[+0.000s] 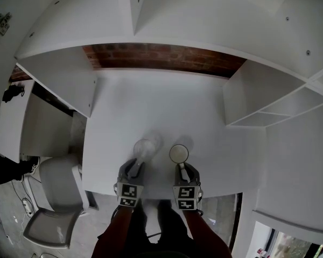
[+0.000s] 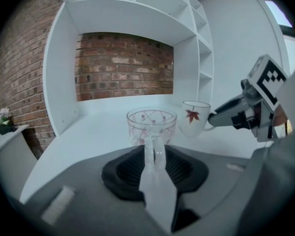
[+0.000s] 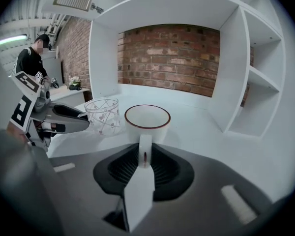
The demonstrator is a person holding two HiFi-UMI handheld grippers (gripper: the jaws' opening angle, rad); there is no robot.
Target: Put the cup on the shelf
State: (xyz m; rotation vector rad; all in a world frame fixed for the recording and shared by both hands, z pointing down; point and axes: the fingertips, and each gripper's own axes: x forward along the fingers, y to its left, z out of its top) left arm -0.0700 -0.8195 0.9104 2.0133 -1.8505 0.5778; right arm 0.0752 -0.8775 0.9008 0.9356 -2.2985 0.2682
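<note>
Two cups stand side by side on the white tabletop [image 1: 151,106] near its front edge. The left one is a clear glass cup [image 1: 144,147] with small red marks [image 2: 151,122]. My left gripper [image 1: 135,168] is shut on its handle [image 2: 154,149]. The right one is a white cup [image 1: 178,153] with a dark rim [image 3: 147,119] and a red leaf print [image 2: 194,117]. My right gripper [image 1: 181,170] is shut on its handle [image 3: 145,151]. Both cups stand upright, a little apart from each other.
White shelf compartments [image 1: 269,106] rise at the right of the table, with more shelving [image 1: 59,79] at the left and overhead. A brick wall [image 1: 161,58] closes the back. A grey chair [image 1: 54,198] sits at the lower left. A person [image 3: 32,58] stands far off.
</note>
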